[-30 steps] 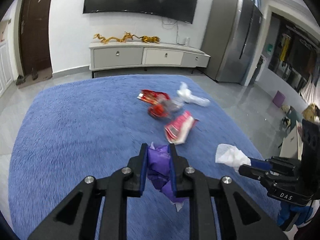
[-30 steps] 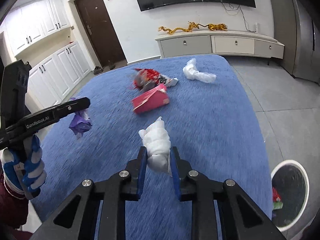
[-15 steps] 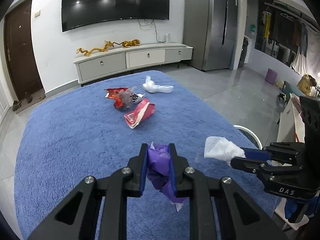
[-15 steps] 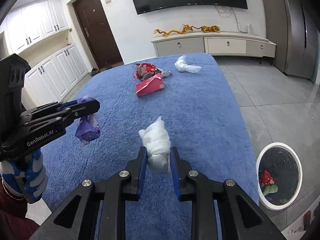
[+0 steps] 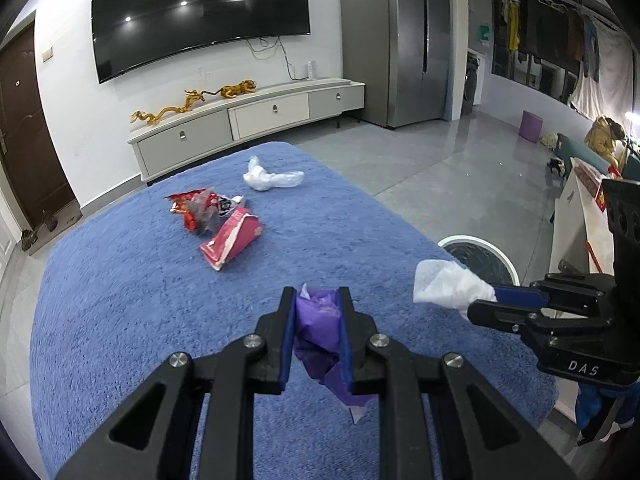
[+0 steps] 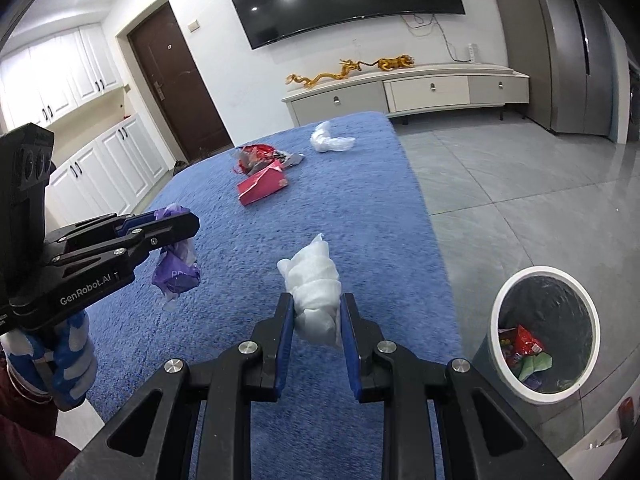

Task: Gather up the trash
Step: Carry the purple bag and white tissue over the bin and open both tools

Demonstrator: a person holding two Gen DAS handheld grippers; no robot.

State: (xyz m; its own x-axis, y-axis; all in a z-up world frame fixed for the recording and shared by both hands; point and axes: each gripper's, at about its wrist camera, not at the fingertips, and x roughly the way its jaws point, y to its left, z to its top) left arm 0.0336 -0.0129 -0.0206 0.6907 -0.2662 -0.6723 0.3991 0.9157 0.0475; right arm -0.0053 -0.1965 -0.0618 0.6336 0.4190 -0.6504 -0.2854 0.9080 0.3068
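Note:
My left gripper (image 5: 317, 300) is shut on a crumpled purple wrapper (image 5: 318, 328), which hangs above the blue rug (image 5: 120, 300). From the right wrist view the same wrapper (image 6: 176, 272) dangles from the left gripper (image 6: 188, 222). My right gripper (image 6: 316, 304) is shut on a white tissue wad (image 6: 314, 284); that tissue (image 5: 444, 284) also shows at the right of the left wrist view. A white-rimmed trash bin (image 6: 546, 334) with a black liner stands on the floor to the right, with some trash inside. Farther off on the rug lie a red box (image 5: 232, 238), a red snack wrapper (image 5: 198, 208) and a white plastic bag (image 5: 268, 178).
The rug's right edge meets grey tiled floor (image 6: 520, 184). A low white TV cabinet (image 5: 248, 124) with gold dragon figures stands along the far wall under a big screen. A steel fridge (image 5: 404, 40) sits at the right, a dark door (image 6: 176, 80) and white cupboards (image 6: 100, 160) at the left.
Both grippers have swung to the right, each keeping its hold; the litter on the rug has slid left and farther off, and the bin has come into fuller view at the right.

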